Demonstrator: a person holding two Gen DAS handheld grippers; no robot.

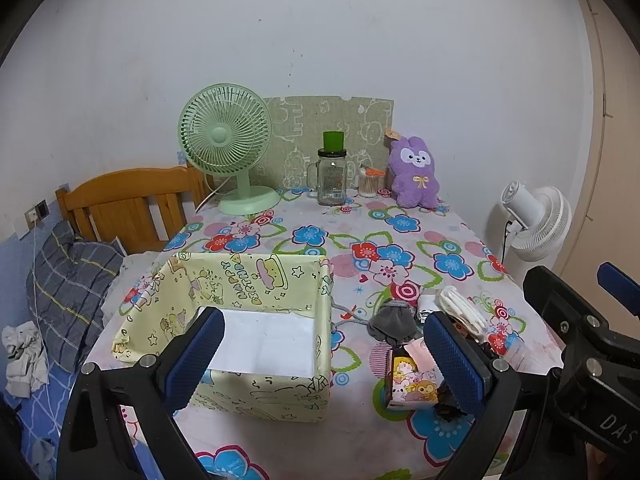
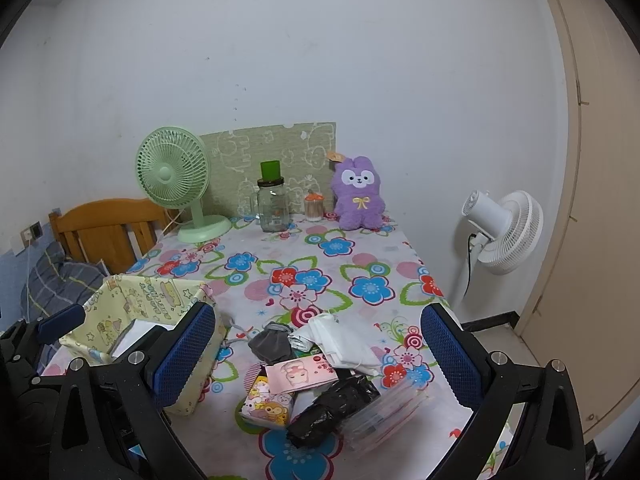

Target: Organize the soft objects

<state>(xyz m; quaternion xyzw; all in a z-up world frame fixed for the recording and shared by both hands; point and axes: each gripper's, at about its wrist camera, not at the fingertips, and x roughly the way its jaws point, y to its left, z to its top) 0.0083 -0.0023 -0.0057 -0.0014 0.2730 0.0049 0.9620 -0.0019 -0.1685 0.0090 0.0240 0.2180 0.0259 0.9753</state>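
Meanwhile both grippers' textured blue fingers (image 1: 456, 364) gape wide by the square fabric box (image 1: 256, 280).

A plain white wall (image 2: 320, 60) backs a table (image 2: 320, 256) under a flowered cloth, with a green patterned board (image 2: 268, 152) propped against the wall. At the left stands a wooden headboard (image 1: 132, 200) above a bed with a plaid pillow (image 1: 68, 288). At the right, 1 white standing fan (image 2: 504, 232) stands before a beige door (image 2: 592, 240).
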